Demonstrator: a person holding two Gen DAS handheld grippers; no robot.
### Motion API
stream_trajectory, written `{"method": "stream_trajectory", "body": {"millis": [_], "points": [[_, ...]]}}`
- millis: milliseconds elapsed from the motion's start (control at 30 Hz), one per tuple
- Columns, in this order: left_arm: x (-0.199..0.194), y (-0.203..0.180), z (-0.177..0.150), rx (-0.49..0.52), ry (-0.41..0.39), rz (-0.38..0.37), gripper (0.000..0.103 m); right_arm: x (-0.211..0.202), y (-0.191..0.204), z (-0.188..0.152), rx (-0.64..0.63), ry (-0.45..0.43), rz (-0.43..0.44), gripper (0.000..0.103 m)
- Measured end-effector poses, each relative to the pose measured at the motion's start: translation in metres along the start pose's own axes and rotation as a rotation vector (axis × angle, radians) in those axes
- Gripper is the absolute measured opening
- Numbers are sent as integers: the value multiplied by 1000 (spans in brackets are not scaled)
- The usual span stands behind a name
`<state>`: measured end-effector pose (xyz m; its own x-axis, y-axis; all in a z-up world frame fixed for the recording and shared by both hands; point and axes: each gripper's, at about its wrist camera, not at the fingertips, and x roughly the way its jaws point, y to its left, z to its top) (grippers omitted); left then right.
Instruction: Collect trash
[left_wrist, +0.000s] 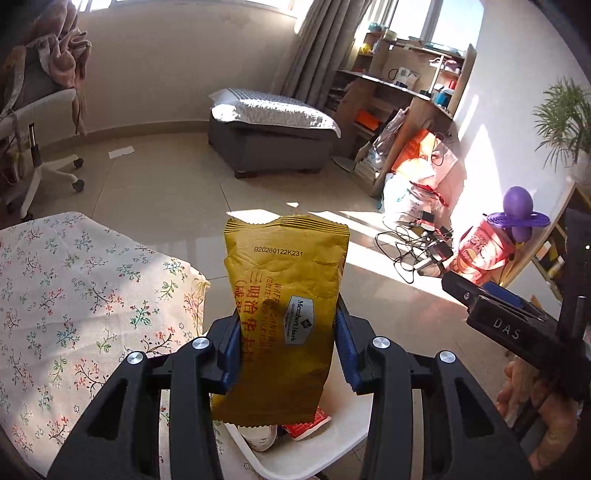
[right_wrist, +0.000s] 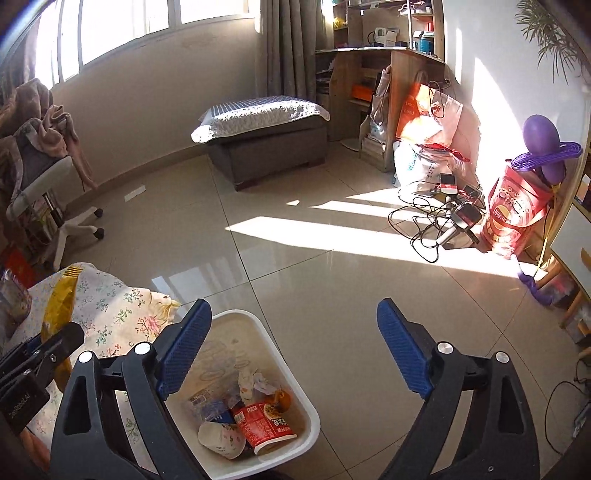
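Note:
My left gripper (left_wrist: 288, 328) is shut on a yellow wafer snack wrapper (left_wrist: 286, 280) and holds it upright above the white trash bin (left_wrist: 332, 443). In the right wrist view the wrapper (right_wrist: 59, 302) shows at the left over the table edge, and the bin (right_wrist: 306, 410) sits on the floor below, holding a red packet (right_wrist: 264, 424), a crumpled paper cup (right_wrist: 221, 439) and other scraps. My right gripper (right_wrist: 291, 347) is open and empty above the bin's right side; it also shows at the right of the left wrist view (left_wrist: 491, 306).
A table with a floral cloth (left_wrist: 74, 295) stands left of the bin. A grey ottoman (right_wrist: 266, 147), an office chair (right_wrist: 48, 192), a desk with shelves (right_wrist: 388, 74), bags and tangled cables (right_wrist: 436, 218) and a red snack bag (right_wrist: 513, 214) ring the tiled floor.

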<state>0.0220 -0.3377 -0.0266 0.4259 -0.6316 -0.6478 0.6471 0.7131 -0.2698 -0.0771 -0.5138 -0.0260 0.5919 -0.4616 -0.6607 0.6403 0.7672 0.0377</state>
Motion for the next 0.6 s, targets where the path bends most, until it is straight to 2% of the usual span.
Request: {"method": "stream_trajectory", "body": {"millis": [33, 100, 167, 200, 333, 433, 600], "points": [[3, -1, -1, -1, 11, -13, 51, -1, -1, 0, -2, -5, -4, 90], [9, -3, -4, 4, 31, -31, 53, -2, 1, 0, -8, -11, -9, 91], [11, -3, -5, 8, 41, -25, 59, -4, 3, 1, -12, -19, -8, 94], [11, -2, -6, 6, 42, -22, 66, -5, 4, 2, -16, -23, -7, 94], [4, 5, -5, -11, 41, -31, 76, -10, 12, 4, -28, -39, -8, 96], [-2, 10, -3, -38, 56, -67, 82, -14, 18, 5, -31, -51, -3, 96], [-13, 14, -4, -64, 76, -126, 83, -22, 25, 7, -33, -71, 4, 96]]}}
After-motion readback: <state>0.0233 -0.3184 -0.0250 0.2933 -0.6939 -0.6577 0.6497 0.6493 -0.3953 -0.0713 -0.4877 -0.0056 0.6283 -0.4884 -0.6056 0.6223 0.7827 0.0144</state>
